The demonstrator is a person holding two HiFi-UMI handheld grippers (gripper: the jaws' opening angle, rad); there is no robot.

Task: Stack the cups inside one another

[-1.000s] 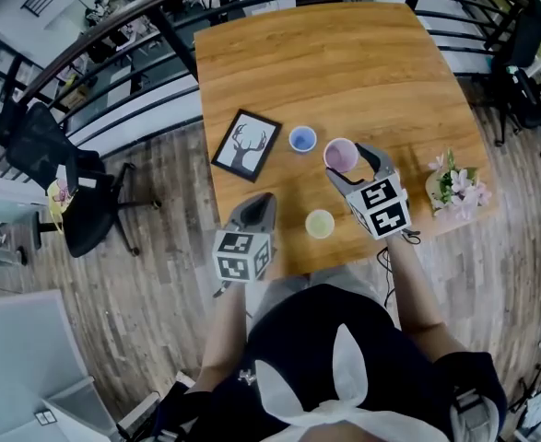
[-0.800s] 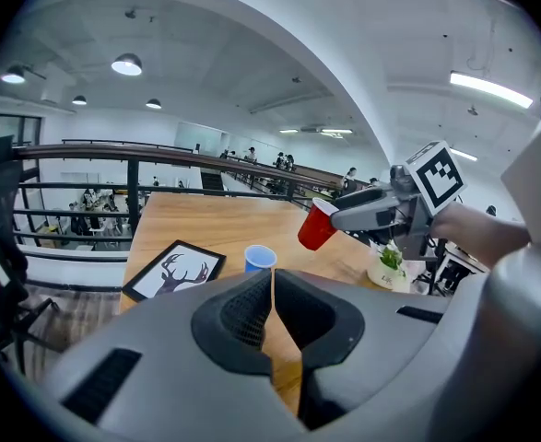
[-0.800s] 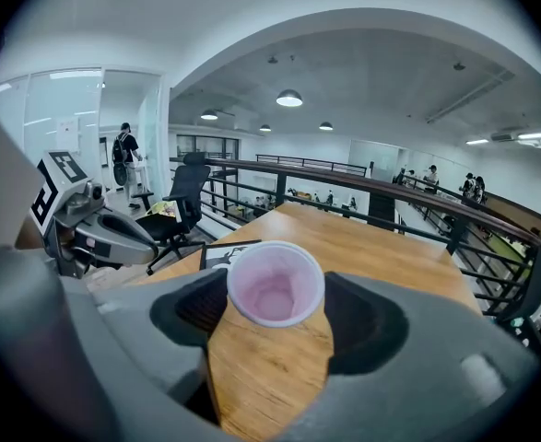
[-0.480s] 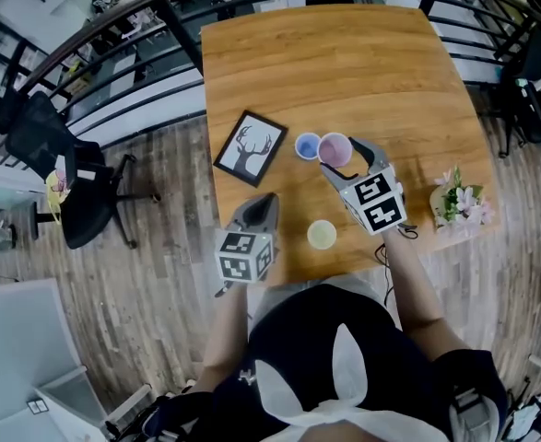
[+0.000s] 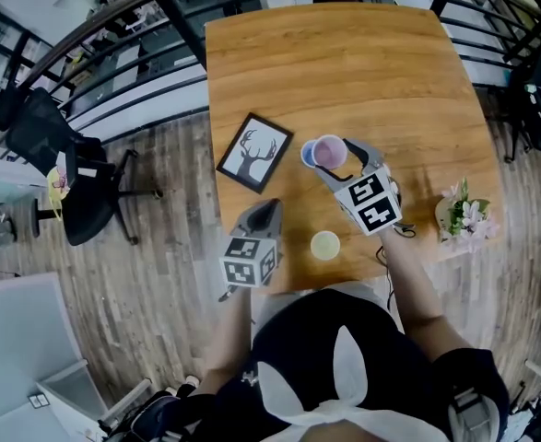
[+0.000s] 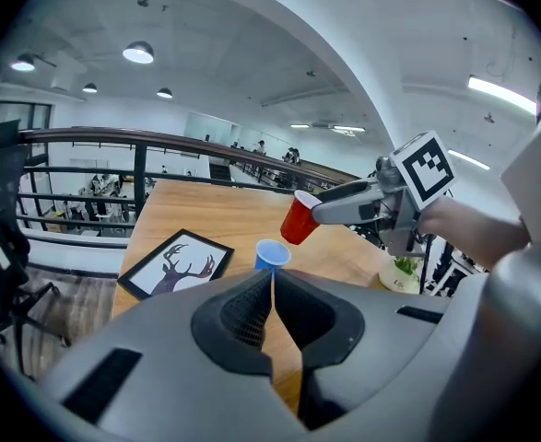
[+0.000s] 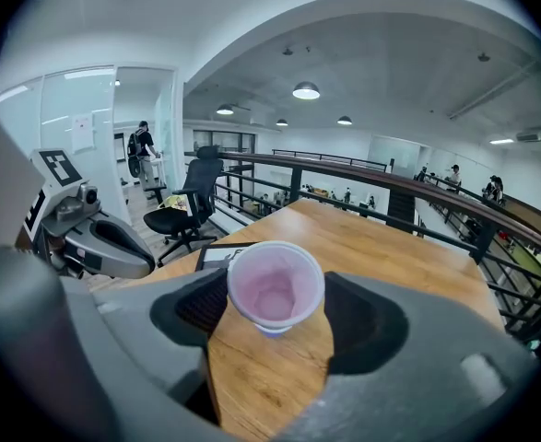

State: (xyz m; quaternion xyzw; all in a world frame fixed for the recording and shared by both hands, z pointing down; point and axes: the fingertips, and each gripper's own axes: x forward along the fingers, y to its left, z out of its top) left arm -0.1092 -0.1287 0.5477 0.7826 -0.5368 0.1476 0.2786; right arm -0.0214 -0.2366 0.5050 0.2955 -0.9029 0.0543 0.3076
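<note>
My right gripper (image 5: 344,162) has its jaws wide, clamped on the red cup (image 5: 330,152), which hangs just above the blue cup (image 5: 306,154) at frame centre. My left gripper (image 5: 267,206) is closed on nothing, lower left. The yellow cup (image 5: 325,245) stands near the lower edge of the table (image 5: 344,63), between both grippers. A framed deer picture (image 5: 254,152) lies just left of the blue cup; a flower pot (image 5: 464,219) stands far right.

Open-plan office, mezzanine level: black railing (image 6: 95,136) round the edge, black swivel office chair (image 7: 189,208), wood-plank floor (image 5: 173,182), round ceiling lamps (image 7: 306,90), glass partition (image 7: 76,122), more desks (image 6: 99,190) beyond the railing.
</note>
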